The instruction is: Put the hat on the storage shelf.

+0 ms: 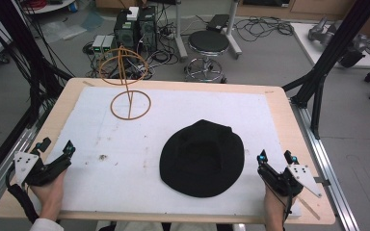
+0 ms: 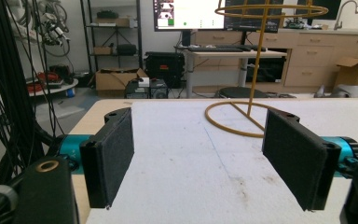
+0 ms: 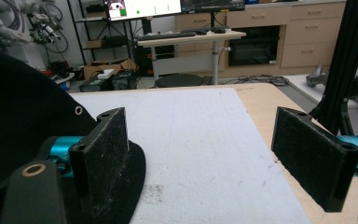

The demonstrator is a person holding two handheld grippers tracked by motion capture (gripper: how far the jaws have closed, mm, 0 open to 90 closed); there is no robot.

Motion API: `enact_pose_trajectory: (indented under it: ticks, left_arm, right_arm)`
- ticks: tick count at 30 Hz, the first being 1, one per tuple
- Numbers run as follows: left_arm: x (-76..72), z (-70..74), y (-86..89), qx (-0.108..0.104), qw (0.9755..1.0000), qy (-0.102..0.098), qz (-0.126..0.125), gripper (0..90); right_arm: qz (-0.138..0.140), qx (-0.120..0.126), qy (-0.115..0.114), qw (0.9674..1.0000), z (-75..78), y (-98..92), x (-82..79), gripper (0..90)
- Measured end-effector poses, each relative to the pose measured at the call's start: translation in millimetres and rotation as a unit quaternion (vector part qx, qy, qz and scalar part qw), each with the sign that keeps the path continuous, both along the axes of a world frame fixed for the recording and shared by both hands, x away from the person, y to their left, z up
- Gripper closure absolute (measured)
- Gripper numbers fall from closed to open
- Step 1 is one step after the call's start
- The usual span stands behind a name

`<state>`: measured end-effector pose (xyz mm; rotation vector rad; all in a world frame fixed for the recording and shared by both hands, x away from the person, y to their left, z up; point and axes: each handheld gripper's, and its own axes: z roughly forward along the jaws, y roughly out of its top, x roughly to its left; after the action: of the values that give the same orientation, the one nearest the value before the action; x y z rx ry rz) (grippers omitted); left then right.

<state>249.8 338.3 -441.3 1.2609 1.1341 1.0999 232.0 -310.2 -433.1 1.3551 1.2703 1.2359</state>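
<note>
A black brimmed hat (image 1: pixel 202 159) lies flat on the white mat (image 1: pixel 183 110) at the near right of the wooden table (image 1: pixel 282 103), crown up. The right gripper (image 1: pixel 275 158) rests at the near right edge of the mat, just beside the hat's brim, held from below by the person's right hand (image 1: pixel 273 207) with the forearm coming in from the near side; its jaws stand wide apart and hold nothing, and the right gripper view shows the brim lying by one pad. The left gripper (image 1: pixel 56 147) sits at the near left corner, well apart from the hat, angled toward the far right in the left hand (image 1: pixel 50 195), its jaws likewise spread wide and empty. A wire hat stand (image 1: pixel 126 84) rises at the far left of the mat.
</note>
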Motion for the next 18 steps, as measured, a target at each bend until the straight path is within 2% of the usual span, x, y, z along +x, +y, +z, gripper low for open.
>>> enact_pose_trajectory:
  ticks: [8, 14, 18]
  left_arm:
    - [0.1, 0.4, -1.8, 0.001, 1.0, -0.003, -0.001, 25.3]
    - [0.5, 0.5, -2.6, 0.002, 1.0, -0.003, -0.002, 25.3]
    - [1.0, 0.3, -2.6, 0.003, 1.0, -0.003, -0.003, 25.3]
  right_arm:
    - [0.017, -0.017, -0.009, 0.9997, 4.5, 9.1, 1.5, 18.1]
    - [0.04, -0.029, -0.013, 0.9987, 9.0, 19.4, -0.4, 18.0]
    - [0.056, -0.05, -0.015, 0.997, 12.2, 26.6, -1.5, 18.2]
